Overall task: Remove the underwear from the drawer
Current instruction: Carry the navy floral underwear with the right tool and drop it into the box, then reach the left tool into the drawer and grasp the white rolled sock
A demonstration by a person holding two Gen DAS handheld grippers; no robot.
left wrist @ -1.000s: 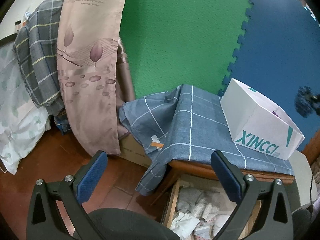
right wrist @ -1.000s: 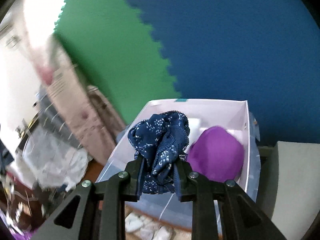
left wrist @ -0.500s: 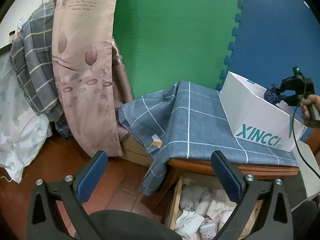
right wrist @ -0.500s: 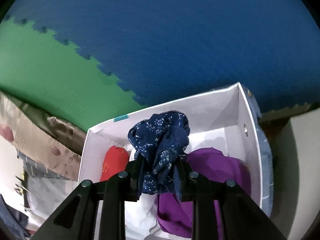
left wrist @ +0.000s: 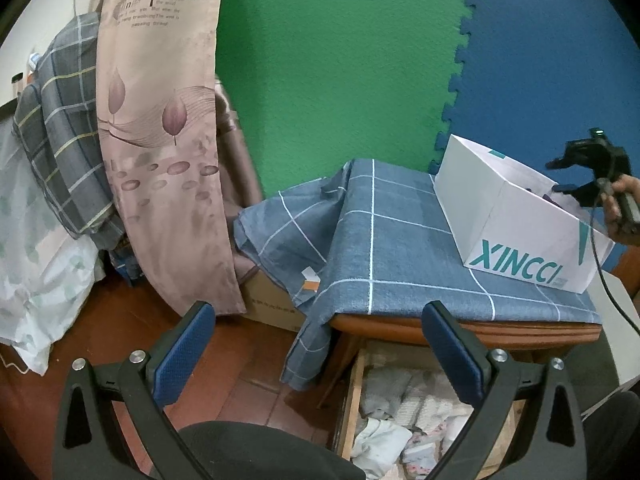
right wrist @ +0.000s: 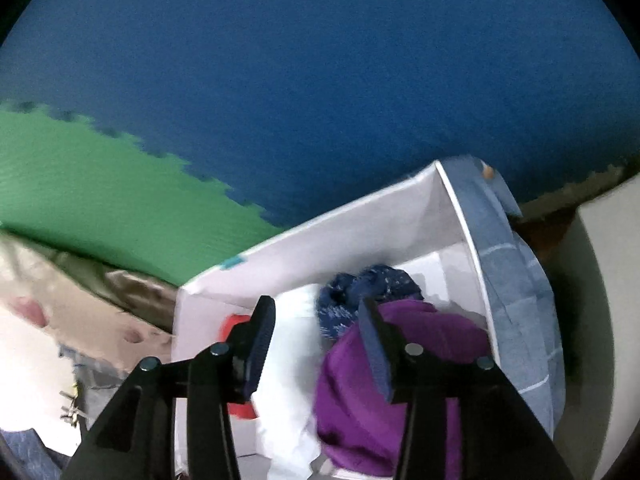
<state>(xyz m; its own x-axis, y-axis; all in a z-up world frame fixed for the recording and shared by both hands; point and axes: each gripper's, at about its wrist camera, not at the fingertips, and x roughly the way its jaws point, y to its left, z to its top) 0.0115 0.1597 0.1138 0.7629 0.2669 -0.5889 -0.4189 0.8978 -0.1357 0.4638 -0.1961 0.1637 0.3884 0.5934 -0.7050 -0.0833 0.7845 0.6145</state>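
Note:
My right gripper (right wrist: 316, 306) hovers over the white XINCCI box (right wrist: 320, 224), its jaws opening with nothing pressed between them. The navy flowered underwear (right wrist: 368, 284) lies loose in the box just past the fingertips, on a purple garment (right wrist: 400, 360) and beside a white one (right wrist: 292, 328). In the left wrist view the same gripper (left wrist: 558, 176), held by a hand (left wrist: 618, 208), sits over the box (left wrist: 500, 216). My left gripper (left wrist: 319, 312) stands open and empty above the open wooden drawer (left wrist: 354, 392), where several pale underwear pieces (left wrist: 404, 408) lie.
A blue checked cloth (left wrist: 380, 240) covers the table above the drawer. A red item (right wrist: 232, 324) sits at the box's left end. A pink curtain (left wrist: 160, 140) and bedding hang at left. A black chair back (left wrist: 260, 452) is under my left gripper.
The right gripper came down over the box, its jaws parted, and the navy underwear dropped from them into the box. The left gripper stayed in place.

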